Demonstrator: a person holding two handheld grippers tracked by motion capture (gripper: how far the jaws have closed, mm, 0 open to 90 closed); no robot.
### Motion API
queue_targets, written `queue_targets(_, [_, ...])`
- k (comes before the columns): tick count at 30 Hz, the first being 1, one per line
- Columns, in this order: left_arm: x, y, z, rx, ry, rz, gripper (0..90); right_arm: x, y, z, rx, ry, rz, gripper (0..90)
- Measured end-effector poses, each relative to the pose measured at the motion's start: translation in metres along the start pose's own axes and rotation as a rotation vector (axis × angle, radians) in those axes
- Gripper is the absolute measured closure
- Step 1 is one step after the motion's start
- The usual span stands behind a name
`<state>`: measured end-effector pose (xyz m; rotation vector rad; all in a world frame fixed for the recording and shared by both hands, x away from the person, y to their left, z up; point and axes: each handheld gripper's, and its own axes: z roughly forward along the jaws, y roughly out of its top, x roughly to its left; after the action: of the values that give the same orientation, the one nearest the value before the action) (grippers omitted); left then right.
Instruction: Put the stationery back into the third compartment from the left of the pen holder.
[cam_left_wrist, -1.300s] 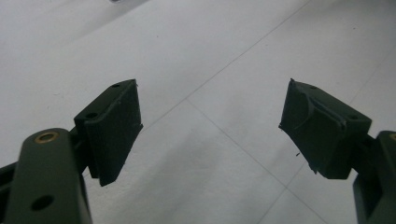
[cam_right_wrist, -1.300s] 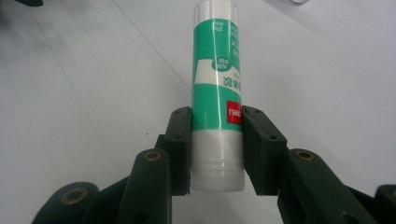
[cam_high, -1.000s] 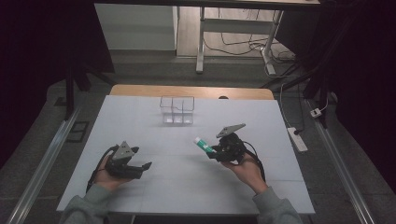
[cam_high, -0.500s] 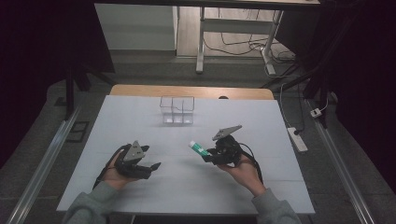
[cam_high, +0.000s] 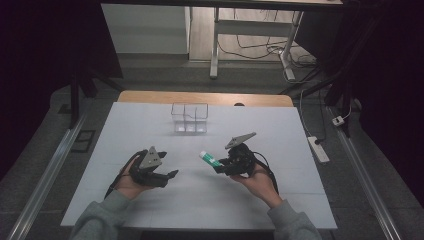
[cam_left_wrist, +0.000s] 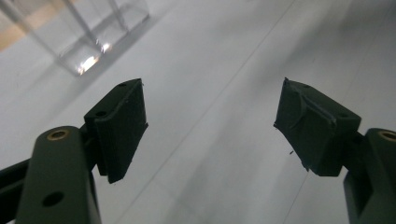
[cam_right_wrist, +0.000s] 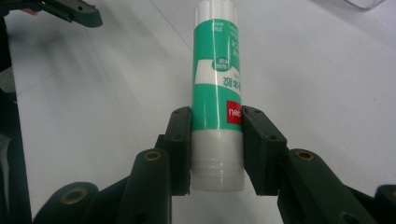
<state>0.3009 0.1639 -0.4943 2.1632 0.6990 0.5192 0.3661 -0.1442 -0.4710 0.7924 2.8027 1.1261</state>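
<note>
My right gripper (cam_high: 220, 166) is shut on a green and white glue stick (cam_high: 210, 158), held just above the white table right of centre, with the stick pointing left and away. In the right gripper view the glue stick (cam_right_wrist: 216, 88) stands between the two black jaws, which clamp its lower body near the white end; the gripper (cam_right_wrist: 216, 140) is tight on it. My left gripper (cam_high: 170, 176) sits at the front left of the table, open and empty, pointing right. Its jaws stand wide apart in the left gripper view, the gripper (cam_left_wrist: 210, 121) over bare table.
A clear plastic box with compartments (cam_high: 189, 117) stands at the back middle of the white table (cam_high: 300, 200); its corner (cam_left_wrist: 93, 42) shows in the left gripper view. The left gripper's jaw tip (cam_right_wrist: 79, 14) shows at the top left of the right gripper view.
Both hands have drifted toward each other: the left gripper moved right, the right gripper with the glue stick moved left and slightly nearer the front edge.
</note>
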Motion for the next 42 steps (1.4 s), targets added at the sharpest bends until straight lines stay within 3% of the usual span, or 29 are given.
queue_targets(4, [-0.005, 0.007, 0.010, 0.018, -0.014, 0.019, 24.8, 0.000, 0.002, 0.001, 0.001, 0.016, -0.006, 64.5])
queue_targets(6, [-0.008, 0.011, 0.014, 0.012, -0.042, 0.017, 24.3, -0.001, 0.003, 0.001, 0.002, 0.021, -0.008, 64.5])
queue_targets(11, [-0.015, 0.022, 0.021, 0.018, -0.064, 0.065, 24.5, -0.001, 0.003, 0.002, -0.003, 0.035, 0.000, 64.5])
queue_targets(23, [-0.024, 0.029, 0.037, 0.054, -0.078, 0.168, 22.8, 0.000, 0.003, 0.010, 0.025, 0.079, 0.015, 64.5])
queue_targets(36, [-0.038, 0.037, 0.046, 0.073, -0.077, 0.272, 22.5, 0.006, 0.003, 0.025, 0.093, 0.130, -0.013, 64.5])
queue_targets(40, [-0.041, 0.036, 0.050, 0.093, -0.096, 0.317, 26.5, 0.006, 0.003, 0.027, 0.106, 0.158, -0.036, 64.4])
queue_targets(42, [-0.044, 0.035, 0.052, 0.107, -0.085, 0.349, 29.4, 0.008, 0.003, 0.026, 0.103, 0.182, -0.021, 64.4])
